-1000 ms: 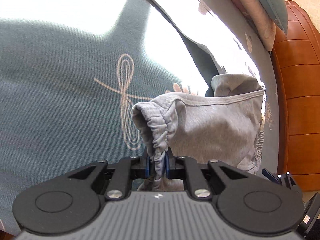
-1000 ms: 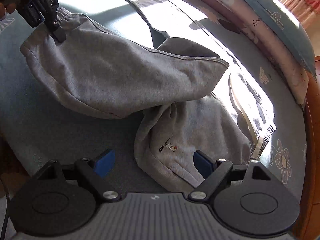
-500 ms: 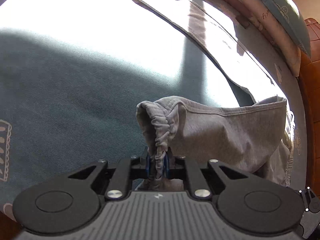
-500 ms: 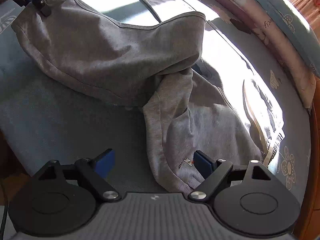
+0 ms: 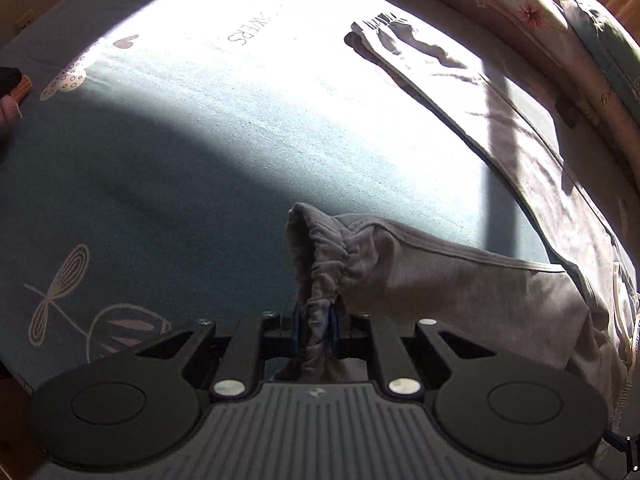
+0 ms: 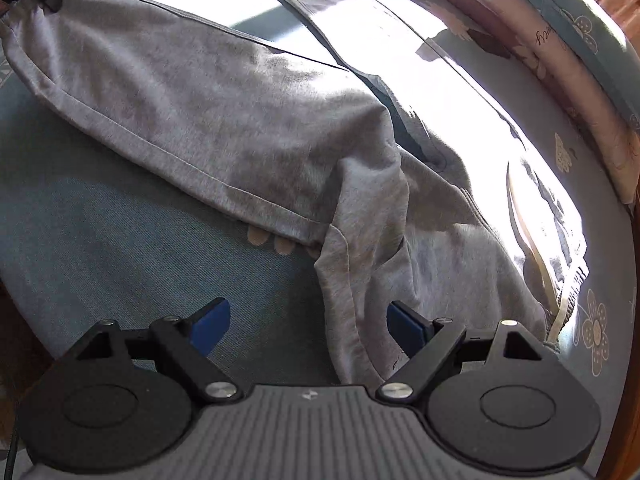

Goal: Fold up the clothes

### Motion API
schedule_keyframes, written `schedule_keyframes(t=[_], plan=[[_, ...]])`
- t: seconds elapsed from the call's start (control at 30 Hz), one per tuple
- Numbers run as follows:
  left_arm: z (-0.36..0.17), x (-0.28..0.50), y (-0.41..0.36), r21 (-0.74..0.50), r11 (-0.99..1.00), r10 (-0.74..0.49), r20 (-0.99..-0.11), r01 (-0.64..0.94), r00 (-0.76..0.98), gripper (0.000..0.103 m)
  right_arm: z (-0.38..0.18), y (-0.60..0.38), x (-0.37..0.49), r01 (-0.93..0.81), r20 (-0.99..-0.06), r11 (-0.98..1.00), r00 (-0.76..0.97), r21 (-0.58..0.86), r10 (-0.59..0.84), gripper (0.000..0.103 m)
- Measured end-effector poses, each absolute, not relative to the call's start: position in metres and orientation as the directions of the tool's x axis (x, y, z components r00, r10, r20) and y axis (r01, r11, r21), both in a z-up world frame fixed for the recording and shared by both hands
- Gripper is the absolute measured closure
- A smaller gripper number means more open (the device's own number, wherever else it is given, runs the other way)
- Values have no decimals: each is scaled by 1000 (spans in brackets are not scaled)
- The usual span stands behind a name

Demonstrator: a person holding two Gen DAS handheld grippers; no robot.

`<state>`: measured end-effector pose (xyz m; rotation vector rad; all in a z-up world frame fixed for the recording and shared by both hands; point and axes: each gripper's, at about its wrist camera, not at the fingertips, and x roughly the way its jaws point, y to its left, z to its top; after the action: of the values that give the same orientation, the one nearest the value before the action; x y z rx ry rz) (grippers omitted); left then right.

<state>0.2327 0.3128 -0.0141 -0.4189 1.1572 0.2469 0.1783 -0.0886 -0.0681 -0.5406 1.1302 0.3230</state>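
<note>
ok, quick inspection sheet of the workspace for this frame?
Surface: teal bedsheet with floral print, half in hard sunlight.
Job's things: grey sweatpants, one leg stretched out, cuff lifted.
Clutter: second pale garment laid flat further back.
Grippers: left gripper shut on the cuff; right gripper open, jaws astride a fold, not pressing.
Cables: thin dark cable at the right-wrist view's lower left edge.
Surroundings: pillows along the far side; wooden furniture.
</note>
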Motion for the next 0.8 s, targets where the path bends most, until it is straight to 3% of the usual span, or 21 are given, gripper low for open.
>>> schedule_keyframes(t=[0.33,0.6,0.67,0.7,0.8], plan=[[-4,241,358,-92,877,82,-939,-471,335,92,-72,-87,188,-461,-928,862,372,-211,-29,14],[-2,228,381,-93,843,55,-965,-529,257,91,-75,-102,200,-357,-943,920,331,-161,-36,14],[-8,227,381,-73,854,56,-971,-515,230,88,-75,-106,202,-336,-945,930,324,-147,-33,14],[-13,229,380,-46,860,69,-976,-509,206,81,-75,-108,204,-325,-948,935,318,-140,-31,14],[-24,234,380,-25,861,85,-978,-508,191,78,-75,-110,206,-308,-950,944,310,-119,-19,14]])
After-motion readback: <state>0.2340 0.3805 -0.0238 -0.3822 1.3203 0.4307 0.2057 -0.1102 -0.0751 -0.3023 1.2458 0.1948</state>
